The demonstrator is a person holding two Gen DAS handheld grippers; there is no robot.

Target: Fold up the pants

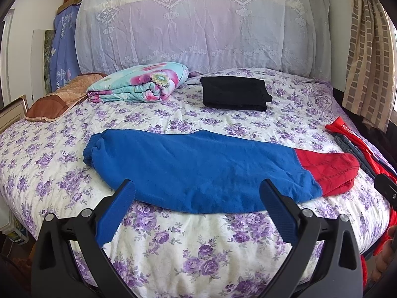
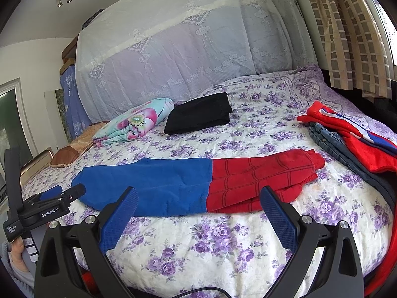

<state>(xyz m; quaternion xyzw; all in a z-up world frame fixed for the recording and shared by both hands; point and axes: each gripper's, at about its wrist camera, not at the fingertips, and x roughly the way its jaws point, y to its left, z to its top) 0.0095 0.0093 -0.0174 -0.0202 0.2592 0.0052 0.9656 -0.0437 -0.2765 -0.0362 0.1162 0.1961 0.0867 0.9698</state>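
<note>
Blue pants with red lower legs (image 1: 198, 171) lie folded lengthwise across the floral bed, waist at the left, red cuffs at the right; they also show in the right wrist view (image 2: 173, 183). My left gripper (image 1: 198, 188) is open and empty, hovering just in front of the blue part's near edge. My right gripper (image 2: 199, 196) is open and empty, in front of where blue meets red. The left gripper's body (image 2: 49, 206) shows at the left of the right wrist view, near the waist end.
A folded black garment (image 1: 234, 93) lies further back on the bed (image 1: 198, 248). A folded floral quilt (image 1: 141, 83) and a brown pillow (image 1: 59, 99) sit at back left. Red clothes and jeans (image 2: 352, 144) are piled at the right edge. A curtain (image 2: 347, 32) hangs at right.
</note>
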